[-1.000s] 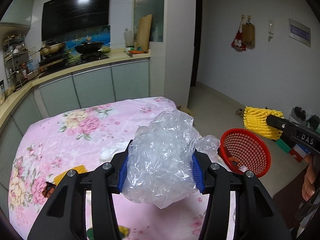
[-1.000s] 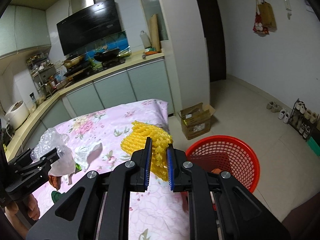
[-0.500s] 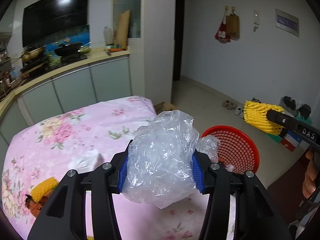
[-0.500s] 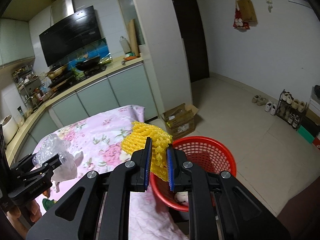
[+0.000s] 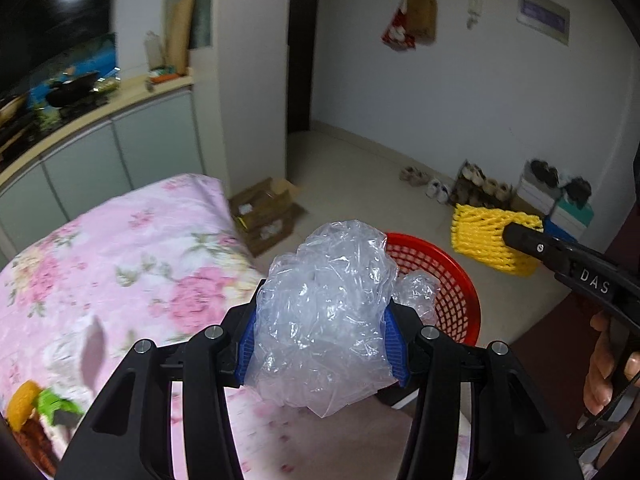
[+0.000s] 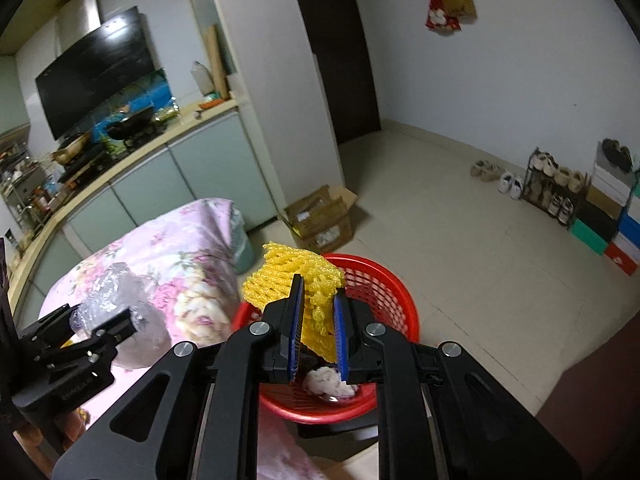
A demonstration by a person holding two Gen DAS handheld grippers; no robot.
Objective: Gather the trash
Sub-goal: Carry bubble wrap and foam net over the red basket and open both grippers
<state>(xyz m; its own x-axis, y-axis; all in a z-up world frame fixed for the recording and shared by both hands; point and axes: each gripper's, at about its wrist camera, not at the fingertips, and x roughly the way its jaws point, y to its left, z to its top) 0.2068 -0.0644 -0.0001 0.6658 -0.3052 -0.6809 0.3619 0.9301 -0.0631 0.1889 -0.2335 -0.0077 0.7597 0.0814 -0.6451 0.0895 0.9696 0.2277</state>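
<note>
Left wrist view: left gripper [image 5: 320, 340], angled downward, clamps a crumpled clear plastic bag [image 5: 324, 320] above the table edge, beside the red basket [image 5: 460, 276]. Right gripper [image 6: 318, 332], also tilted down, pinches yellow foam netting [image 6: 292, 280] directly over the basket, a hand [image 5: 606, 364] on its handle.

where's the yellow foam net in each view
Left wrist view: yellow foam net at the right edge, shut in the right gripper, beyond the red basket.
Right wrist view: centre, pinched between that gripper's jaws, over the basket.
Shared landmark: cardboard box on the floor.
</note>
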